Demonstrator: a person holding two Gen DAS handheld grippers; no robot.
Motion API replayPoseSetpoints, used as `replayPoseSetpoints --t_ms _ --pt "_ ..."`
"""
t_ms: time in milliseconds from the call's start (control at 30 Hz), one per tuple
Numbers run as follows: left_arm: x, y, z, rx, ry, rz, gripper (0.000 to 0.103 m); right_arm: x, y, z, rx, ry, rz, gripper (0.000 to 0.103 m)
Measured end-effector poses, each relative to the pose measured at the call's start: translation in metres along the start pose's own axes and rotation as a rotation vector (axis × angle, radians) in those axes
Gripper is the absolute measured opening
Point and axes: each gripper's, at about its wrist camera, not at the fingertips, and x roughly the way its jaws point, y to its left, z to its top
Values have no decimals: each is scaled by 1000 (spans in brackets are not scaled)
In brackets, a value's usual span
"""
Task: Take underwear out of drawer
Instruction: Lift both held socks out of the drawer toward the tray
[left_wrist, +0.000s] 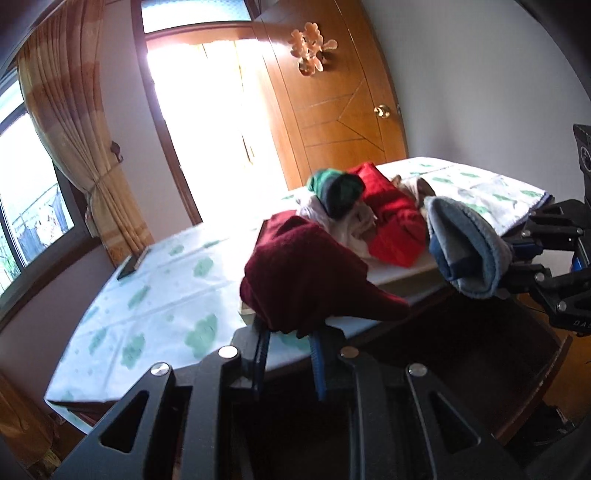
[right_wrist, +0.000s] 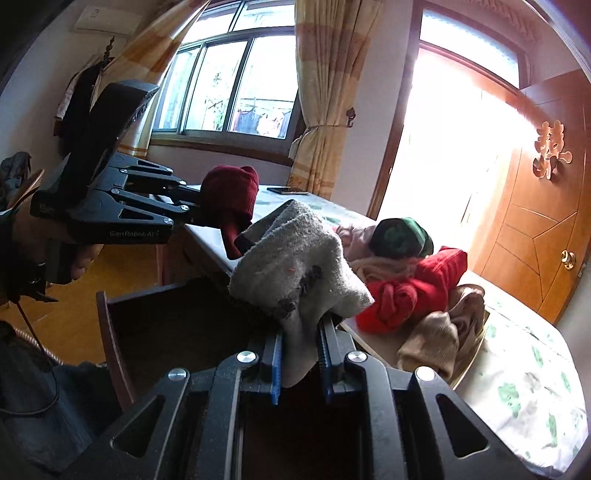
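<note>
My left gripper (left_wrist: 290, 332) is shut on a dark red garment (left_wrist: 306, 273), which bunches above its fingers. In the right wrist view the same left gripper (right_wrist: 207, 210) holds this dark red garment (right_wrist: 231, 195) at the left, in a person's hand. My right gripper (right_wrist: 301, 332) is shut on a grey garment (right_wrist: 295, 266) that stands up between the blue pads. The right gripper (left_wrist: 513, 254) enters the left wrist view from the right edge with the grey garment (left_wrist: 465, 243). Both hang above the open dark wooden drawer (right_wrist: 110, 325), whose inside is in shadow.
A pile of clothes lies on the table top: a red piece (right_wrist: 413, 288), a green-black one (right_wrist: 400, 238), beige ones (right_wrist: 432, 339). The table wears a white cloth with green leaves (left_wrist: 147, 295); a phone (left_wrist: 133, 262) lies on it. A wooden door (left_wrist: 332, 110) and a window (right_wrist: 229, 85) stand behind.
</note>
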Motion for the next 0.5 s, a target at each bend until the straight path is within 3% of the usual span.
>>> replayPoseSetpoints --t_ms 500 --pt "43 24 44 12 3 56 18 32 -35 31 65 30 -27 18"
